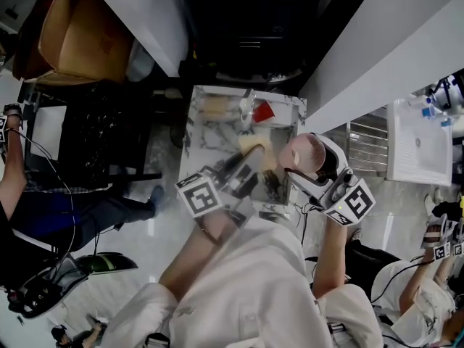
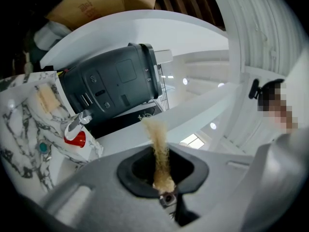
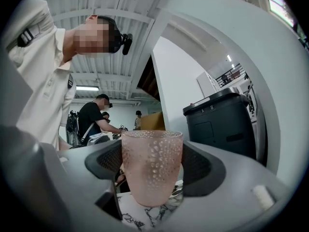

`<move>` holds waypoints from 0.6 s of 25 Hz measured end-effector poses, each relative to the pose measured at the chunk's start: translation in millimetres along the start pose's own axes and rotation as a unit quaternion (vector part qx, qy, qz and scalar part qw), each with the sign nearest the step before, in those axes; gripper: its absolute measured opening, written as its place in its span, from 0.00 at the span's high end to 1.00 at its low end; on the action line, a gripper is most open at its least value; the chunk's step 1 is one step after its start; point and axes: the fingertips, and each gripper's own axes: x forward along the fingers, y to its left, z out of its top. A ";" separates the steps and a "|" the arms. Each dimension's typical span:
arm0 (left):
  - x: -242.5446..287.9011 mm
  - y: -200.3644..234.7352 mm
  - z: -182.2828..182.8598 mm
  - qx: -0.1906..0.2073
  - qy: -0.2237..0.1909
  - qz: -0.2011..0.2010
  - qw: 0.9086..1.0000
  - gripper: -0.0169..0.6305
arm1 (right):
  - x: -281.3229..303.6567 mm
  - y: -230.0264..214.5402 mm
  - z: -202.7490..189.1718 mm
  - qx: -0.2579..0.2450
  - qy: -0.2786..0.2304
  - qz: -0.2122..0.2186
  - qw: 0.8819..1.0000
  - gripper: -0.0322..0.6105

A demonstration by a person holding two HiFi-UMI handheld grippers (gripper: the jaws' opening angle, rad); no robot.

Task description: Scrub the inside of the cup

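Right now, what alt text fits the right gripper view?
The right gripper is shut on a pink dimpled cup, held upright above a marbled surface. A dark bin stands behind at right; a person in black stands at left.

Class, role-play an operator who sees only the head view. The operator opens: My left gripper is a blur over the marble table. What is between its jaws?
Observer: The left gripper is shut on a tan brush, whose bristles stick out past the jaws.
Operator: And the pink cup on my right?
Observer: The right gripper is shut on the cup, with one jaw on either side of its dimpled wall.
Operator: Is the brush in the cup yet?
Observer: No. The left gripper view shows the bristles in open air, with no cup around them.
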 end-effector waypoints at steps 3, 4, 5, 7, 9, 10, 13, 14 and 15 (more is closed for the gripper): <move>0.3 -2.8 3.8 0.002 -0.004 -0.003 1.000 0.94 | -0.4 -3.0 -4.0 -0.005 0.006 -0.025 1.000 0.38; 0.9 -3.9 4.1 0.002 -0.003 -0.004 1.000 0.94 | -0.7 -4.0 -5.0 -0.008 0.008 -0.034 0.999 0.38; 1.7 -5.0 4.2 0.000 -0.003 -0.005 1.000 0.94 | -0.8 -4.7 -5.8 -0.010 0.010 -0.041 0.999 0.38; 3.4 -6.9 5.0 -0.001 -0.004 -0.008 1.000 0.94 | -0.4 -5.5 -7.3 -0.015 0.013 -0.055 0.998 0.38; 4.6 -8.9 5.5 -0.001 -0.006 -0.011 1.000 0.94 | -0.3 -5.5 -8.8 -0.018 0.016 -0.067 0.997 0.38; 5.3 -10.0 4.9 -0.003 -0.007 -0.013 1.000 0.94 | -0.7 -5.4 -9.7 -0.019 0.017 -0.073 0.997 0.38; 7.3 -12.1 2.6 -0.009 -0.006 -0.019 1.000 0.94 | -2.8 -5.9 -11.5 -0.021 0.016 -0.091 0.996 0.38; 7.8 -12.5 2.1 -0.012 -0.005 -0.020 1.000 0.94 | -3.9 -6.1 -11.4 -0.021 0.015 -0.096 0.995 0.38; 8.2 -12.7 1.5 -0.014 -0.004 -0.021 1.000 0.94 | -5.3 -6.2 -10.9 -0.022 0.013 -0.103 0.994 0.38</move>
